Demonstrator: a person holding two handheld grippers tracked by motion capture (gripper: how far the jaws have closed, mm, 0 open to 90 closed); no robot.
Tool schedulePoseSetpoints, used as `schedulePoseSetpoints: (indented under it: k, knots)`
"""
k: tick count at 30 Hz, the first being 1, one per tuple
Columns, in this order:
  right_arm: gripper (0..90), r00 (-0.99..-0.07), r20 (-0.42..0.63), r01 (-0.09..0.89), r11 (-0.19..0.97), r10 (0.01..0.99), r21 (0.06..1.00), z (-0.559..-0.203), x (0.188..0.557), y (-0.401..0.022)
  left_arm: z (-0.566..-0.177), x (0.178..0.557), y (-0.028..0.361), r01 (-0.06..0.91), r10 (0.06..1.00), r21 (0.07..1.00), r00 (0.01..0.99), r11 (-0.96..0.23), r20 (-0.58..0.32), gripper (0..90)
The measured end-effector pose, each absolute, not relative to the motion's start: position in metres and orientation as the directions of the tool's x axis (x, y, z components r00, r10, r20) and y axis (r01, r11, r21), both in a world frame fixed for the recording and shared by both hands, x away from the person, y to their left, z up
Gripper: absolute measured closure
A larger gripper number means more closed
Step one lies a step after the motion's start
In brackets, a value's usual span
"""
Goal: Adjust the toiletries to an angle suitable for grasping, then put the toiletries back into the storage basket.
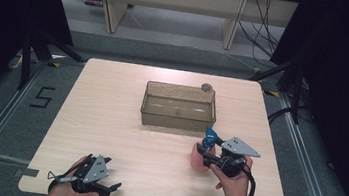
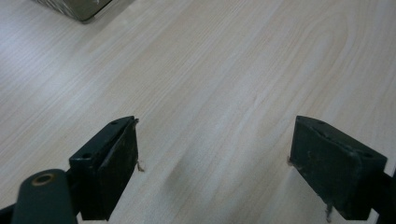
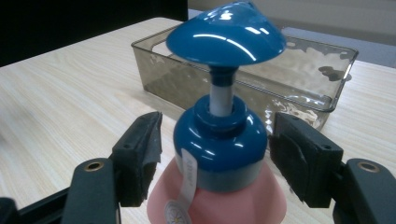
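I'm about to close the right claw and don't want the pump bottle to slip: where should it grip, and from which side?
Grip the bottle at its blue collar, coming in level from the person's side, as the right claw already straddles it. The bottle stands upright; the collar is round and even, while the pink body below flares and the pump head sits on a thin stem. The pads look just short of touching.

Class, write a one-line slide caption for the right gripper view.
Right gripper jaws flank the blue collar of a pink pump bottle, not yet gripping, with a smoky clear bin behind.
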State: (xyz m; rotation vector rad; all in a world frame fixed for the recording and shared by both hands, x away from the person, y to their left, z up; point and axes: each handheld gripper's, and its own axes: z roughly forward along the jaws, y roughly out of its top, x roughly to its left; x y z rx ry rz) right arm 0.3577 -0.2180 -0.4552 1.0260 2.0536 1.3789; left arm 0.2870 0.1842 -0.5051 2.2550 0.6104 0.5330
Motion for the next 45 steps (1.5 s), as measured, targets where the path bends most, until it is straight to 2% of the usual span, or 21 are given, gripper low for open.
schedulePoseSetpoints:
  k: [4, 6, 9, 10, 15, 17, 23, 27, 33, 35, 37, 44, 45]
  knots:
    - [36.1, -0.612, 0.049, 0.337, 0.205, 0.789, 0.919, -0.4566, 0.3589, -0.216, -0.5037, 0.2867, 0.1859, 0.264, 0.564, 0.724, 0.8, -0.638, 0.205, 14.9]
    - [37.2, -0.62, 0.016, 0.323, 0.236, 0.784, 0.917, -0.4568, 0.3602, -0.216, -0.5036, 0.2865, 0.1858, 0.261, 0.559, 0.719, 0.803, -0.644, 0.209, 14.9]
    - [38.6, -0.62, 0.025, 0.332, 0.233, 0.784, 0.914, -0.4576, 0.3601, -0.2145, -0.5031, 0.286, 0.1857, 0.262, 0.559, 0.72, 0.803, -0.643, 0.208, 14.9]
    - [39.3, -0.61, 0.06, 0.363, 0.212, 0.79, 0.907, -0.4574, 0.3582, -0.2128, -0.5032, 0.286, 0.1858, 0.263, 0.562, 0.722, 0.801, -0.64, 0.206, 14.9]
    - [40.8, -0.616, 0.061, 0.356, 0.209, 0.785, 0.911, -0.4595, 0.3615, -0.2127, -0.5032, 0.2866, 0.1861, 0.261, 0.56, 0.72, 0.801, -0.643, 0.209, 14.9]
    - [41.5, -0.622, 0.024, 0.326, 0.231, 0.783, 0.917, -0.46, 0.3641, -0.2142, -0.5034, 0.2864, 0.1856, 0.263, 0.564, 0.724, 0.8, -0.637, 0.205, 14.9]
    - [43.4, -0.608, 0.068, 0.36, 0.199, 0.791, 0.912, -0.4607, 0.3623, -0.2132, -0.5031, 0.2862, 0.1857, 0.262, 0.56, 0.721, 0.802, -0.641, 0.207, 14.9]
    - [44.2, -0.614, 0.051, 0.336, 0.202, 0.788, 0.92, -0.4618, 0.3647, -0.2153, -0.5031, 0.286, 0.1858, 0.261, 0.561, 0.722, 0.801, -0.641, 0.209, 14.9]
    - [51.5, -0.607, 0.043, 0.329, 0.202, 0.793, 0.922, -0.4584, 0.3598, -0.2109, -0.5031, 0.2857, 0.1862, 0.262, 0.561, 0.721, 0.801, -0.642, 0.208, 14.9]
    - [52.9, -0.603, -0.026, 0.296, 0.254, 0.797, 0.921, -0.4559, 0.3587, -0.2105, -0.5027, 0.2855, 0.1863, 0.258, 0.555, 0.722, 0.806, -0.642, 0.205, 14.9]
    - [53.0, -0.608, 0.006, 0.311, 0.232, 0.794, 0.922, -0.4564, 0.3584, -0.2094, -0.503, 0.2855, 0.1859, 0.261, 0.561, 0.723, 0.802, -0.64, 0.207, 14.9]
    - [53.2, -0.598, 0.0, 0.305, 0.228, 0.802, 0.925, -0.4554, 0.3591, -0.2111, -0.5024, 0.2849, 0.1872, 0.252, 0.55, 0.716, 0.806, -0.651, 0.217, 14.9]
    - [53.2, -0.606, 0.026, 0.31, 0.206, 0.795, 0.928, -0.4561, 0.3598, -0.2108, -0.5026, 0.2846, 0.1868, 0.253, 0.556, 0.724, 0.804, -0.642, 0.212, 14.9]
